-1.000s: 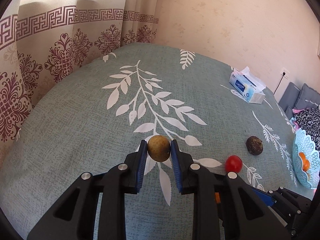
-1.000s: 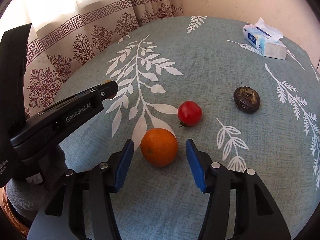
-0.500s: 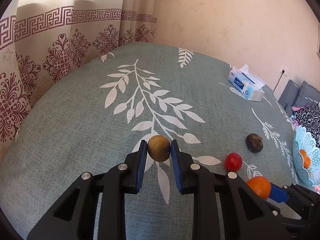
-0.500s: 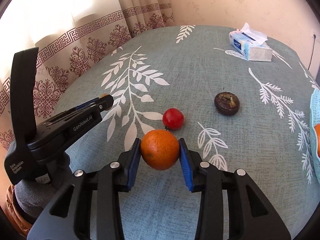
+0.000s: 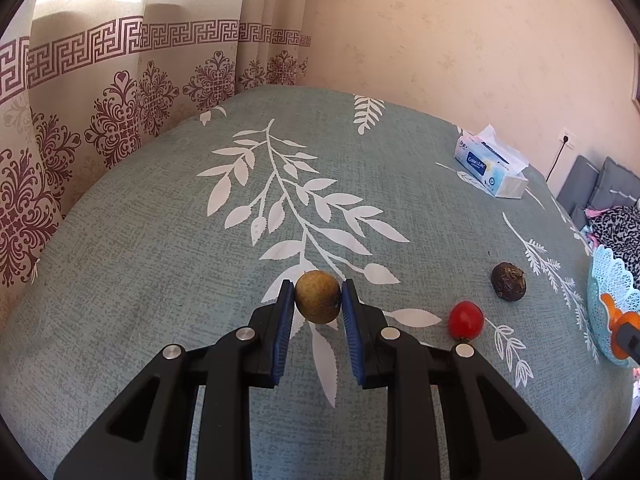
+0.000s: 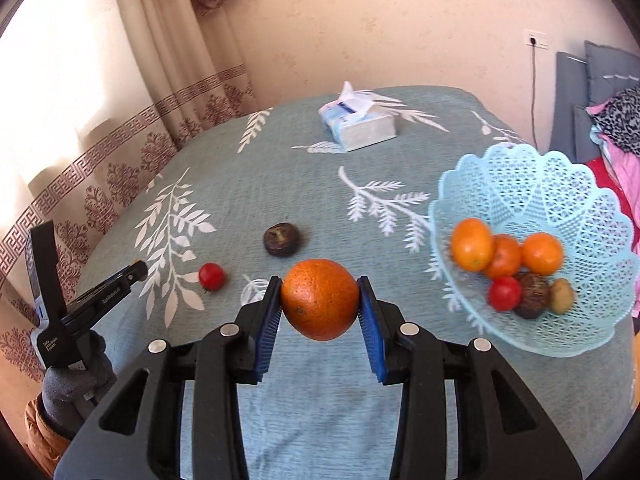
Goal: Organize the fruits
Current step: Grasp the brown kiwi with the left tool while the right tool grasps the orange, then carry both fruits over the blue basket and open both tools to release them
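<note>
My left gripper is shut on a small tan-brown round fruit, held above the teal cloth. My right gripper is shut on an orange, lifted above the table to the left of the light blue lattice basket. The basket holds several fruits: oranges, a red tomato, a dark fruit and a tan one. On the cloth lie a red tomato and a dark brown round fruit. The left gripper's body shows at the left of the right wrist view.
A tissue box stands at the table's far side. Patterned curtains hang along the left edge. Grey cushions and clothes lie to the right beyond the basket. The basket's rim shows at the left wrist view's right edge.
My right gripper closed on the orange, lifted it off the cloth and swung right toward the basket. My left gripper kept holding the tan fruit, rising slightly.
</note>
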